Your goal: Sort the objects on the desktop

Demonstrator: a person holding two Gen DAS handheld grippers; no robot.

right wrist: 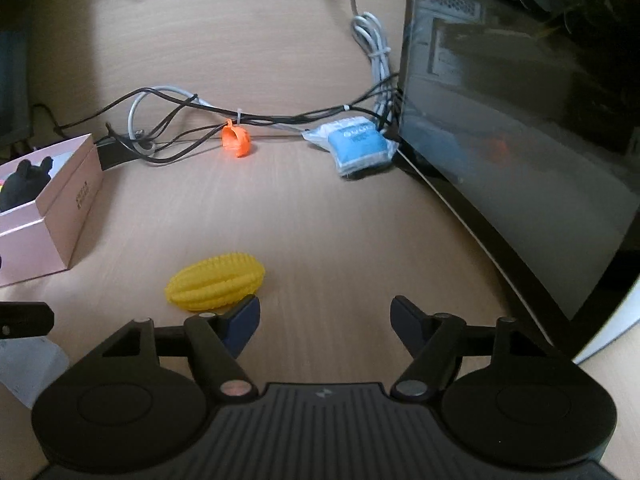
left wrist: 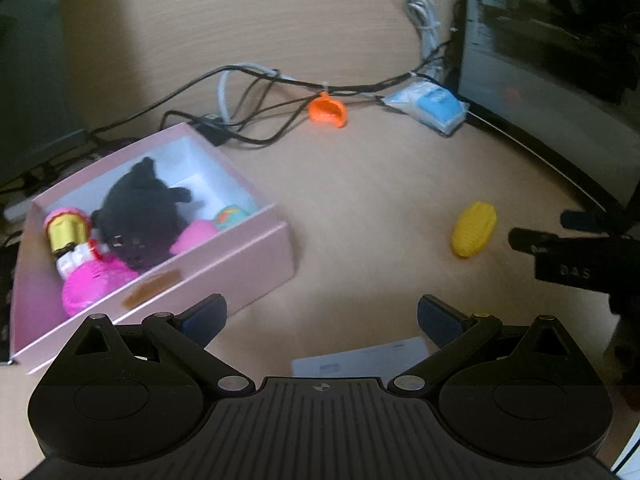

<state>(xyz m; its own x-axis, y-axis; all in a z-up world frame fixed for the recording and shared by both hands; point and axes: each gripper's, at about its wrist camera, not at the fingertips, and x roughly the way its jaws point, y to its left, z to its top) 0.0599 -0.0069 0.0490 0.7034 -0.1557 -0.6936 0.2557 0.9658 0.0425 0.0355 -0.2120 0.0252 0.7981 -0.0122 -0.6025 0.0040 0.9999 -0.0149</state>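
A pink box (left wrist: 224, 268) sits on the desk at the left and holds a black plush (left wrist: 140, 216), pink toys (left wrist: 94, 284), a gold-and-white figure (left wrist: 68, 240) and a small colourful ball (left wrist: 228, 216). My left gripper (left wrist: 322, 318) is open and empty, just right of the box's near corner. A yellow ribbed corn toy (left wrist: 474, 234) lies on the desk to the right. In the right wrist view the corn toy (right wrist: 216, 282) lies just beyond my left fingertip (right wrist: 244, 320). My right gripper (right wrist: 325, 322) is open and empty. The box's corner (right wrist: 52, 216) shows at the left.
An orange cup-shaped piece (left wrist: 328, 110) and a blue-white packet (left wrist: 430, 106) lie at the back among tangled cables (left wrist: 256, 80). A dark glass-sided computer case (right wrist: 520, 128) stands along the right. White paper (left wrist: 360, 356) lies under my left gripper. The right gripper shows in the left view (left wrist: 576, 252).
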